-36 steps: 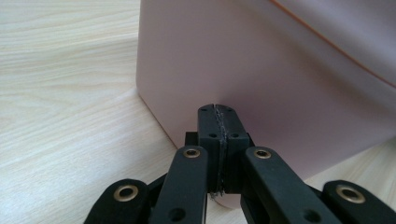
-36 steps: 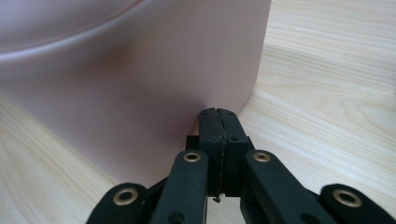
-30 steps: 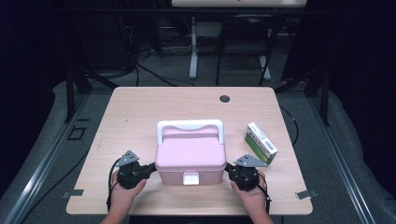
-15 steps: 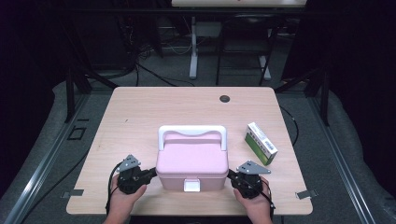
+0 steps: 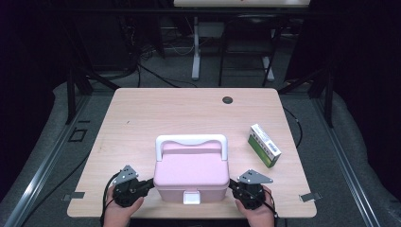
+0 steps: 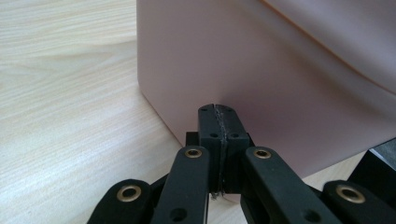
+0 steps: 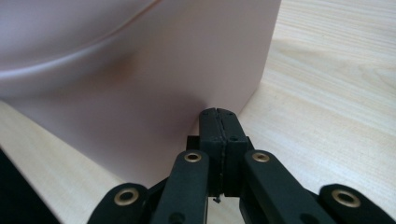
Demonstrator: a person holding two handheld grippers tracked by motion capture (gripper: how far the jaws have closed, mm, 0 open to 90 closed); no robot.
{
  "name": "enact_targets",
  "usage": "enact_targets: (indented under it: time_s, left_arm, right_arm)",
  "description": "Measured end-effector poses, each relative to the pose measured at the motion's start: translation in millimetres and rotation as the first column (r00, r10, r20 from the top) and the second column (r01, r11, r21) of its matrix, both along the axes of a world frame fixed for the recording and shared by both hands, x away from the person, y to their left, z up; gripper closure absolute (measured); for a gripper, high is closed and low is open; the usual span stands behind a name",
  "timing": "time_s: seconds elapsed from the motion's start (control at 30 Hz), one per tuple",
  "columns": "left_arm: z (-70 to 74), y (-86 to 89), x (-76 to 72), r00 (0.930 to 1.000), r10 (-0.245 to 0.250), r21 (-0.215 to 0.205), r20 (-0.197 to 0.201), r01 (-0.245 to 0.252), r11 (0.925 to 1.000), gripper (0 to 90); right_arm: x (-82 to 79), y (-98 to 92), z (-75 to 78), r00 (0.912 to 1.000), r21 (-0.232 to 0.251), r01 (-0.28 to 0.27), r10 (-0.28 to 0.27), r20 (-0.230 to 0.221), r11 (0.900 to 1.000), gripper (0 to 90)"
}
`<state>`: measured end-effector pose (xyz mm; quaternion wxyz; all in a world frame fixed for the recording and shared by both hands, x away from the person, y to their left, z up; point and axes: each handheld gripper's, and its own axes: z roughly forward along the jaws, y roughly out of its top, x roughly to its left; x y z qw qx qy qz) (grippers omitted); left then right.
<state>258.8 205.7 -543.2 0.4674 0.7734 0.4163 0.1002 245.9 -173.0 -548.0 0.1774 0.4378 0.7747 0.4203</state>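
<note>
Taking the pink box as the landmark: it sits on the wooden table close to the near edge, its lid down, a white handle standing up along its far side and a white latch on its near face. Against the box's left wall is the left gripper, held in the person's left hand; in the left gripper view its jaws are pressed together with nothing between them, and their joined tips meet the pink wall low down, near a corner of the box. Against the box's right wall is the right gripper, in the right hand; its jaws are likewise clenched on nothing, and the right gripper view shows their tips butting the pink side near its bottom corner. To the right of the box and a little farther back, apart from it, lies a green and white carton. Well behind the box, near the table's far edge, is a small dark round disc.
</note>
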Motion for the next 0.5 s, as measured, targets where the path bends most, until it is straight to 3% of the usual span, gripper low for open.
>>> enact_targets:
  time_s: [0.13,0.27,0.43,0.5]
  left_arm:
    - [0.3,1.0,-5.0,1.0000,-0.004,0.007,0.002,0.004,1.0000,90.0]
    - [0.1,1.8,-7.1,1.0000,-0.007,0.004,-0.001,0.007,1.0000,90.0]
    - [-1.5,5.0,-2.6,0.9998,-0.012,-0.025,-0.014,0.012,0.9996,90.0]
    - [-0.6,6.4,-0.1,0.9997,-0.007,-0.024,-0.023,0.006,0.9997,88.1]
  right_arm:
    - [-11.2,1.9,0.7,0.9998,-0.023,-0.014,0.015,0.013,1.000,90.0]
    - [-11.5,1.5,0.9,0.9998,-0.026,-0.016,0.016,0.012,1.000,90.0]
    - [-6.4,-3.2,-0.5,0.9993,0.038,-0.023,0.024,-0.029,0.999,89.5]
    - [-3.1,-5.4,-0.5,0.9994,0.040,-0.020,0.021,-0.029,0.999,84.1]
